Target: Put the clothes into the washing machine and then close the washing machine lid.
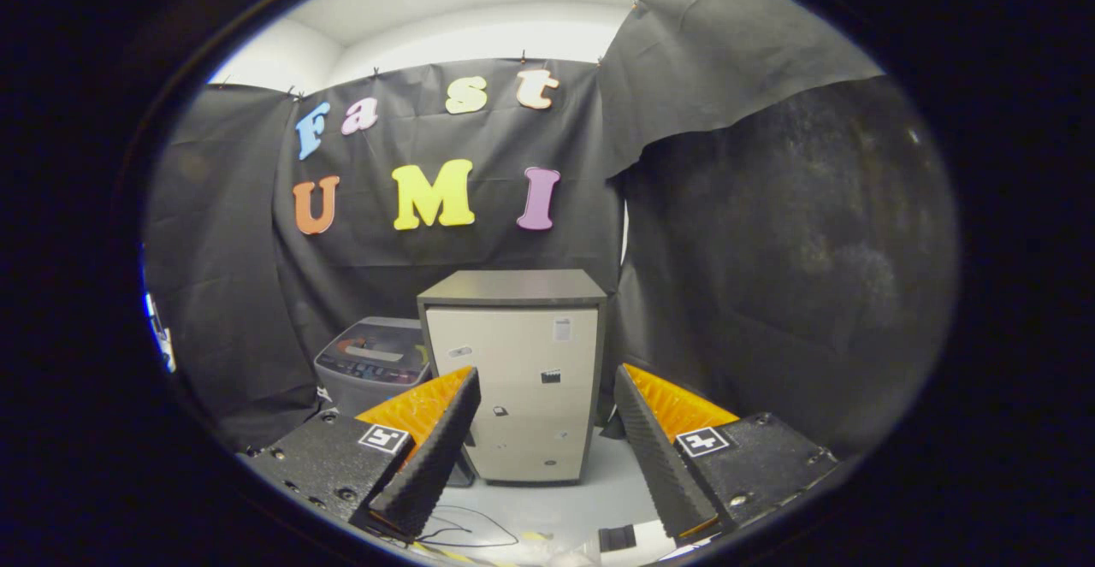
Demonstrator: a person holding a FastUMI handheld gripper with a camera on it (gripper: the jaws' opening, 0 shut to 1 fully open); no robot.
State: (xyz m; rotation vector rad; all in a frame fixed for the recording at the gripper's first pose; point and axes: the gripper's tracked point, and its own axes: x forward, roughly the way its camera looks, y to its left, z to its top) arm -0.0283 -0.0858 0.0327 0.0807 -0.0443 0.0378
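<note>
Black-draped booth; gripper (547, 392) level, fingers (432, 456) apart (empty), facing cabinet (513, 379).

gripper (547, 396) level, fingers spread apart, empty

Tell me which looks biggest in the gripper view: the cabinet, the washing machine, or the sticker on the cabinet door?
1. Cabinet, seen beyond the open gripper.
2. Washing machine, left of the cabinet; a finger hides part of it, so its true size is unsure.
3. Sticker, smallest by far.
</note>
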